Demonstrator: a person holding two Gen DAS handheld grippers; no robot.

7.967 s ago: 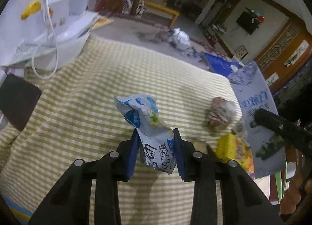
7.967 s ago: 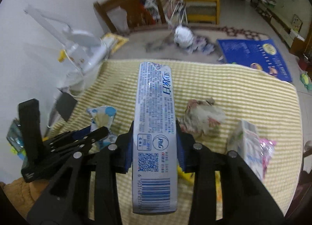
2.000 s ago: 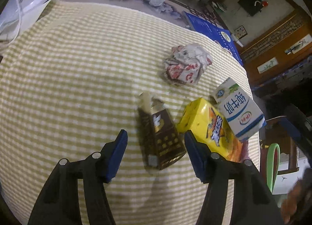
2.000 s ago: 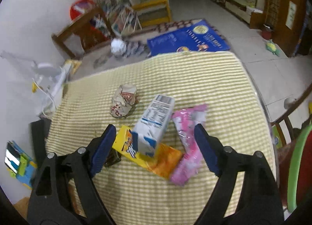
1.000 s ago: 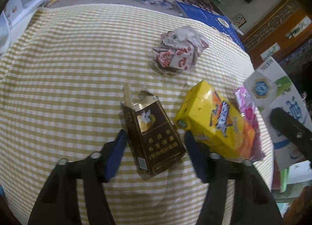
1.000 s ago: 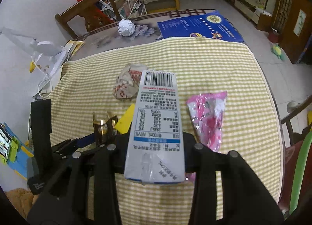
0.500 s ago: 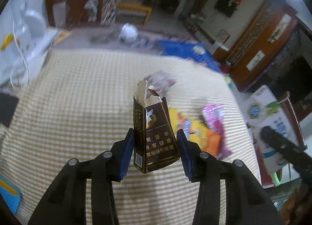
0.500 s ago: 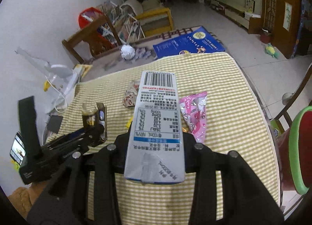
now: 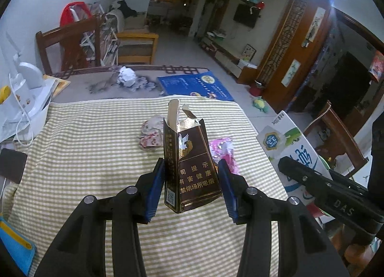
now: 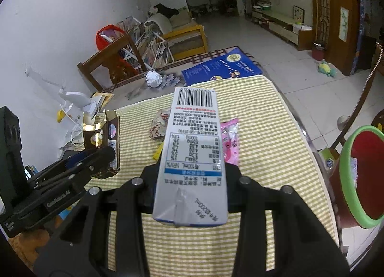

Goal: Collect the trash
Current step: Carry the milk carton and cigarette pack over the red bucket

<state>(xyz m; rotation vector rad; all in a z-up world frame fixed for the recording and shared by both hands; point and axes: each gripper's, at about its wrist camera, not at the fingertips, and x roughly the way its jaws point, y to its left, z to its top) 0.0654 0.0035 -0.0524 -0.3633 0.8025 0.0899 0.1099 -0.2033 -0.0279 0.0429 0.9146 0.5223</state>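
Note:
My left gripper (image 9: pixel 191 189) is shut on a torn brown cigarette pack (image 9: pixel 189 169), held upright above the checked tablecloth (image 9: pixel 91 147); the pack (image 10: pixel 105 142) and that gripper (image 10: pixel 91 156) also show at the left of the right wrist view. My right gripper (image 10: pixel 192 181) is shut on a white milk carton (image 10: pixel 193 154), barcode end pointing away; the carton (image 9: pixel 288 147) appears at the right of the left wrist view. On the cloth lie a crumpled paper wrapper (image 9: pixel 151 132), a pink packet (image 10: pixel 230 137) and a sliver of yellow packet (image 10: pixel 158 153).
A red bin with a green rim (image 10: pixel 360 176) stands beside the table at the right. A white lamp (image 9: pixel 24 89) and a dark phone (image 9: pixel 12 166) sit at the table's left edge. Wooden chairs (image 9: pixel 67 44), a blue mat (image 9: pixel 194 84) and a paper ball (image 9: pixel 126 76) lie beyond.
Both grippers have risen with their loads. The left one closed on the cigarette pack and lifted it off the cloth. The milk carton stays gripped on the right.

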